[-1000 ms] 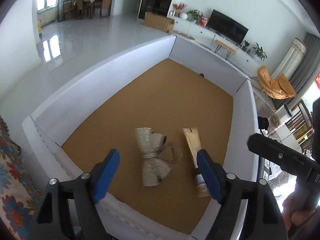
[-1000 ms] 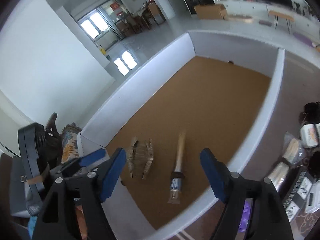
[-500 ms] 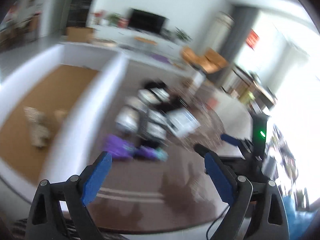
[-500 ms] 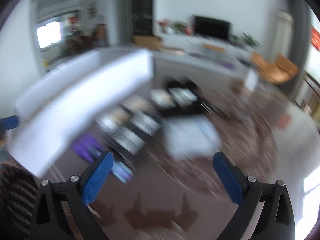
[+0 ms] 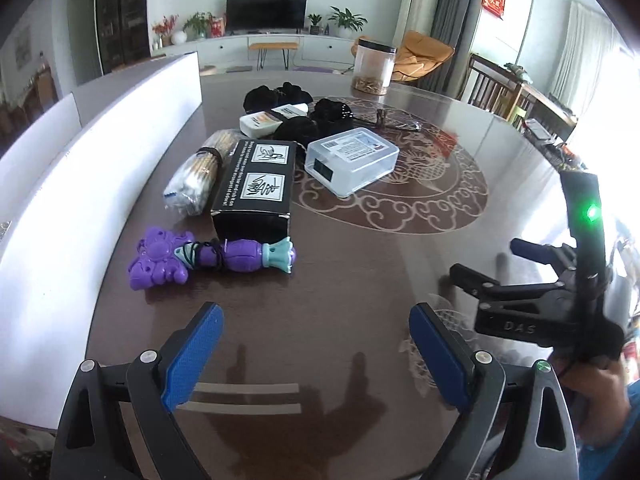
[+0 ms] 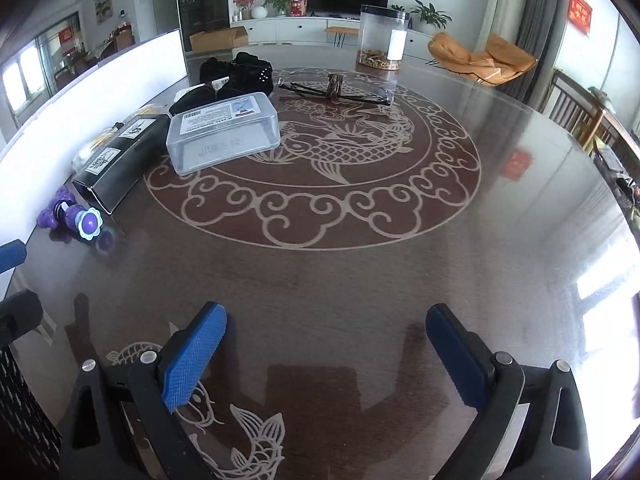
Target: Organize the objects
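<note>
- Claws first: the left claw (image 5: 316, 344) hangs over bare dark bench (image 5: 360, 264) with its blue pads spread wide and nothing between them.
- The right claw (image 6: 326, 344) is likewise released; its jaws are opening a little wider, with only the bench's fish pattern under them.
- Just ahead and left of the left claw lies a purple toy (image 5: 208, 260), butterfly-shaped at one end with a teal frill at the other.
- Beyond the toy, touching its far side, lies a black box (image 5: 256, 178) with white labels; a bundle of sticks in clear wrap (image 5: 196, 178) lies along the box's left side.
- To the right of the box, farther out, sits a clear plastic case (image 5: 352, 158); from the right claw it lies ahead and to the left.
- Behind these are a white tube (image 5: 272, 118) and black cloth items (image 5: 304, 120).
- Farthest out stands a clear jar (image 5: 374, 66) with a dark lid.
- A white wall (image 5: 100, 152) runs along the bench to the left of both claws.
- A hand (image 5: 596, 388) holds the right claw's handle, seen to the right of the left claw.
</note>
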The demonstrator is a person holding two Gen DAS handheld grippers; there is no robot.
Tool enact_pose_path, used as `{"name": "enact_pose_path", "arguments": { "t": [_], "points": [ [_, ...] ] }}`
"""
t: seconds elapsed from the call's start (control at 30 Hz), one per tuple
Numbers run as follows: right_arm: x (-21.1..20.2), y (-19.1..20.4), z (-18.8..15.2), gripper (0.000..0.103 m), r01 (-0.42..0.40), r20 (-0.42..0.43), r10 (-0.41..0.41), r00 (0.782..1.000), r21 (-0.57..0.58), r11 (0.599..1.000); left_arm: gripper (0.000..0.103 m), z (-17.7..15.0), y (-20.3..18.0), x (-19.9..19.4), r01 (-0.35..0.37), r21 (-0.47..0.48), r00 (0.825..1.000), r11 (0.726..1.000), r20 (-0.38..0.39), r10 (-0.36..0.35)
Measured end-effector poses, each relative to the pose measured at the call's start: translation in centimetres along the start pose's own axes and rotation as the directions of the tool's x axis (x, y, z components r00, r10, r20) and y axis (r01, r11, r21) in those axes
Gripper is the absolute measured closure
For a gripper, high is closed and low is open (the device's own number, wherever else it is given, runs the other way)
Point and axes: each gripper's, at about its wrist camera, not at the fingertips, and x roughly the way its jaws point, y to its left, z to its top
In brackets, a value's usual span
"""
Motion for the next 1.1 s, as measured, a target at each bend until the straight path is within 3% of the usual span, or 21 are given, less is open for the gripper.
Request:
{"name": "enact_pose_path", "arguments": {
  "t": [0.4,1.1],
  "points": [
    [0.2,-0.6,-0.6,0.000,-0.012,0.008,0.012,1.000,0.045,0.999,0.008,-0.8,2.6,1.6,0.018,-0.140,0.999,0.990,-0.034,-0.023],
    [-0.2,-0.5,-0.7,0.000,-0.012,0.018,0.011,1.000,0.044,0.999,0.008,-1.0,2.8,2.0,-0.016,-0.153,0.999,0.988,-0.052,0.008]
  ]
}}
